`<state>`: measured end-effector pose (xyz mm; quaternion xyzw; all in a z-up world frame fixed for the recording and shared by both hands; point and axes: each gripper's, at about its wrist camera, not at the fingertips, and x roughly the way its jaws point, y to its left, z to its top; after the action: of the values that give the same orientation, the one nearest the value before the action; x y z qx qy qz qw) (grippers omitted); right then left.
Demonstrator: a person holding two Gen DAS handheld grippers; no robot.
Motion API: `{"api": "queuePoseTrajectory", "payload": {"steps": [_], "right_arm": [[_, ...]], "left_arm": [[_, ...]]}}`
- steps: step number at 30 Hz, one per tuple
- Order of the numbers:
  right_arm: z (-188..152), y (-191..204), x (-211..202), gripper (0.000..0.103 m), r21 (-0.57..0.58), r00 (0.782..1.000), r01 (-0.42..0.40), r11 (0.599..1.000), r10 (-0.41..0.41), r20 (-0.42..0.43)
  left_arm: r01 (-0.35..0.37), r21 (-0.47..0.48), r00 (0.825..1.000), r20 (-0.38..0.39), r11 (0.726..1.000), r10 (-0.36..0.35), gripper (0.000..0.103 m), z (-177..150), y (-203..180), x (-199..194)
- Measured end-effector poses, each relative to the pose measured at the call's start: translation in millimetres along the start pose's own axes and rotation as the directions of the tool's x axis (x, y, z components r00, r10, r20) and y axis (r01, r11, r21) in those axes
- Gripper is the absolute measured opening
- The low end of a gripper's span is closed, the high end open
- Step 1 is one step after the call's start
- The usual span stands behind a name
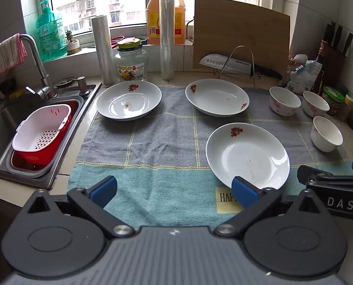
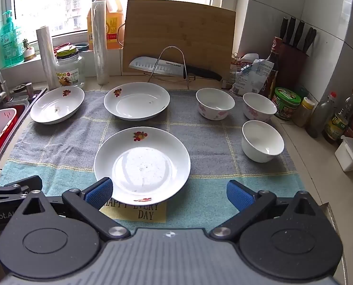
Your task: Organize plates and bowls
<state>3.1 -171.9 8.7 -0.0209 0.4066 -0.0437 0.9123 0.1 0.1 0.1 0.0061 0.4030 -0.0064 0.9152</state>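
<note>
A kitchen counter is covered by a grey and teal checked towel (image 2: 64, 147) carrying three white shallow plates with small red fruit prints and three small white bowls. None are stacked; each sits apart from the others.

The nearest plate (image 2: 142, 163) lies close to the towel's front edge, covering part of a yellow patch (image 2: 150, 213) printed with words. A second plate (image 2: 136, 101) sits at the middle of the back edge. A third plate (image 2: 57, 108) sits at the back left corner, beside the steel sink (image 1: 0, 118), which holds a white perforated strainer inside a red basin (image 1: 42, 130).

Two pink-flowered bowls, one (image 2: 215, 103) and the other (image 2: 259, 106), stand along the back right edge; the second sits at the towel's right edge. A plain white bowl (image 2: 262, 141) stands nearer, on the right edge.

The left gripper (image 1: 174, 190), black with blue pads, hangs above the front edge with its claw spread wide and nothing between the pads. Its right pad overlaps the nearest plate's rim in view; contact cannot be judged. The right gripper (image 2: 169, 193) hangs likewise spread and empty, its left pad just beside that plate's rim.

Behind the towel a bamboo cutting board (image 2: 178, 35) leans on the wall, partly hiding a wire rack's knife (image 2: 162, 66). Bottle labels at the right are too small to read.
</note>
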Motion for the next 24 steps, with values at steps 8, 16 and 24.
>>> {"api": "queuePoseTrajectory", "payload": {"steps": [8,16,24], "right_arm": [[-1.3,-2.5,-2.9,0.103,0.007,1.000,-0.004,1.000,0.004,0.003],[1.4,-3.1,-3.0,0.103,0.006,1.000,0.001,1.000,-0.001,0.010],[-1.4,-7.3,-8.9,0.103,0.009,1.000,-0.001,1.000,0.001,0.018]], "left_arm": [[-0.012,0.012,1.000,0.019,1.000,0.012,0.102,3.0,-2.5,-3.7],[-0.001,0.008,1.000,0.026,1.000,0.001,0.102,0.2,-4.9,-7.7],[-0.002,0.006,1.000,0.029,1.000,0.002,0.102,2.2,-7.7,-10.7]]}}
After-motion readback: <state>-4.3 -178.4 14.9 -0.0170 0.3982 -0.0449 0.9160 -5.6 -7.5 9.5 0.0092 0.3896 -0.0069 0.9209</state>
